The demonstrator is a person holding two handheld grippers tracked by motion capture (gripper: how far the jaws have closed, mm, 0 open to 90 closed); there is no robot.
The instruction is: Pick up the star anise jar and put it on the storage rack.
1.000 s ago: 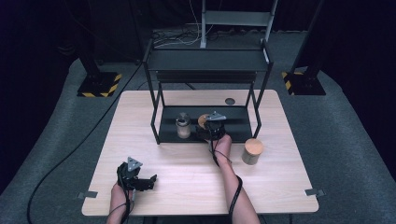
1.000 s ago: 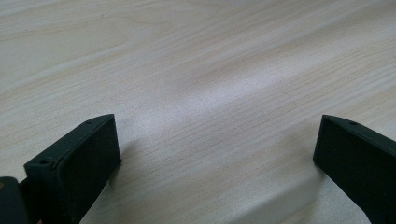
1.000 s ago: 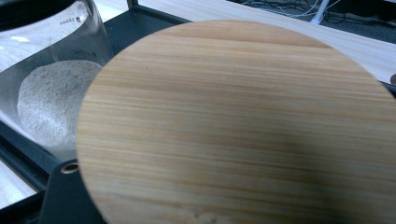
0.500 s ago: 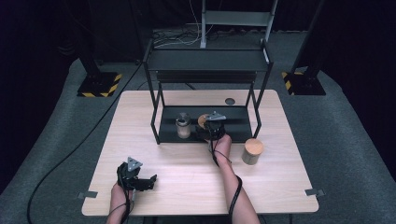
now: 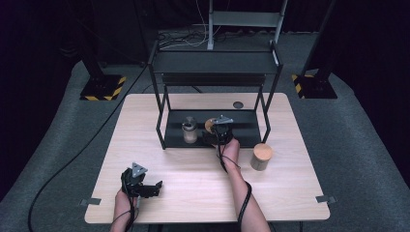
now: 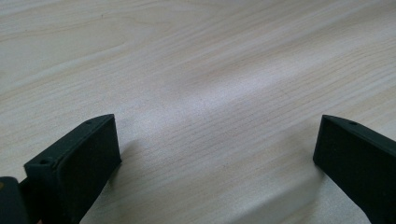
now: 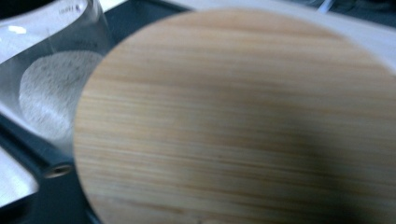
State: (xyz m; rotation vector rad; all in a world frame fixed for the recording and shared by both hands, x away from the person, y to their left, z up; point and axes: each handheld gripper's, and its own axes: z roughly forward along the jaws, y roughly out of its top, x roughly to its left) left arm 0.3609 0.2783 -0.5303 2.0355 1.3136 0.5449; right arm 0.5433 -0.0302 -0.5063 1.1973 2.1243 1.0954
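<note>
Tabletop (image 5: 193,169) of pale wood, with a black metal rack (image 5: 162,130) standing across its far half. Near the front left corner, left gripper (image 5: 153,186) held low over the bare wood in the person's left hand (image 5: 123,200), pointing toward the right in the high view. Fingers (image 6: 79,158) spread wide apart in the left gripper view, with nothing between them but wood grain.

On the left part of the rack's lower shelf (image 5: 174,137), a glass jar (image 5: 189,130) standing upright, pale powder inside, seen again at the left edge of the right gripper view. Just beside it to the right, on the same shelf, a second jar with a round wooden lid (image 5: 210,124). Right gripper (image 5: 216,128) reaching in under the rack's top shelf, right at that lid, with the right hand (image 5: 231,149) just in front of the shelf's near edge. Lid blurred and very close across the right gripper view. Right fingers just now opening; hidden in both views, so cannot tell whether clamped on the lidded jar or merely around it.

Behind the rack, a small dark disc (image 5: 238,104) lying flat on the wood. Farther right, off the rack and near the right forearm, a third jar with wooden lid (image 5: 261,156) upright on the tabletop, well apart from both grippers.
</note>
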